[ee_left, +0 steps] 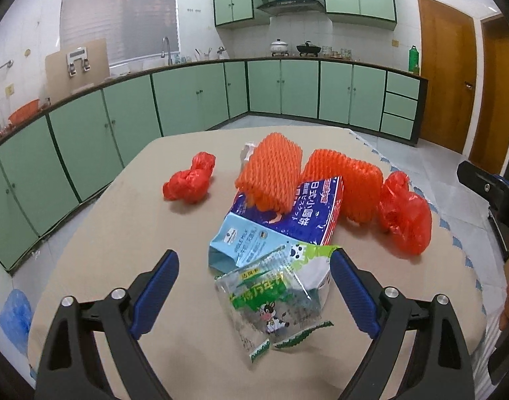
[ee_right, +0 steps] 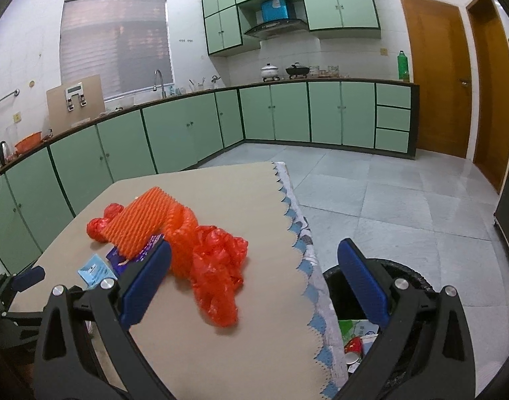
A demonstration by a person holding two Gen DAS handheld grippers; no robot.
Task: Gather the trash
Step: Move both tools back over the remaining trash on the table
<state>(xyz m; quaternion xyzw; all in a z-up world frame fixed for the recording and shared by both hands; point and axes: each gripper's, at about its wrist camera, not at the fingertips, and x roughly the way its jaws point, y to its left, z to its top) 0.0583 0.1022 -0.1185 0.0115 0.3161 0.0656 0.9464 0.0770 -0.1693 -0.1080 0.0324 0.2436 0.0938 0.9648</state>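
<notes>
Several crinkly wrappers lie on our worktop point(ee_left: 98, 243). Our left tool point(ee_left: 254, 283) hangs wide open and empty around the glossy green snack wrapper point(ee_left: 271, 303), ready to pinch. Our right tool point(ee_right: 254, 283) gapes empty between the red plastic bag point(ee_right: 218, 276) and the bin point(ee_right: 417, 283).

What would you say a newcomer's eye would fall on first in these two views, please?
Most likely the bright orange foam nets piled mid-table on the blue snack bag, with red plastic bags on either side. Next, the clear cow-print wrapper lying between the open left gripper fingers. In the right wrist view, the open right gripper straddles the table edge above a black bin already holding trash.
</notes>
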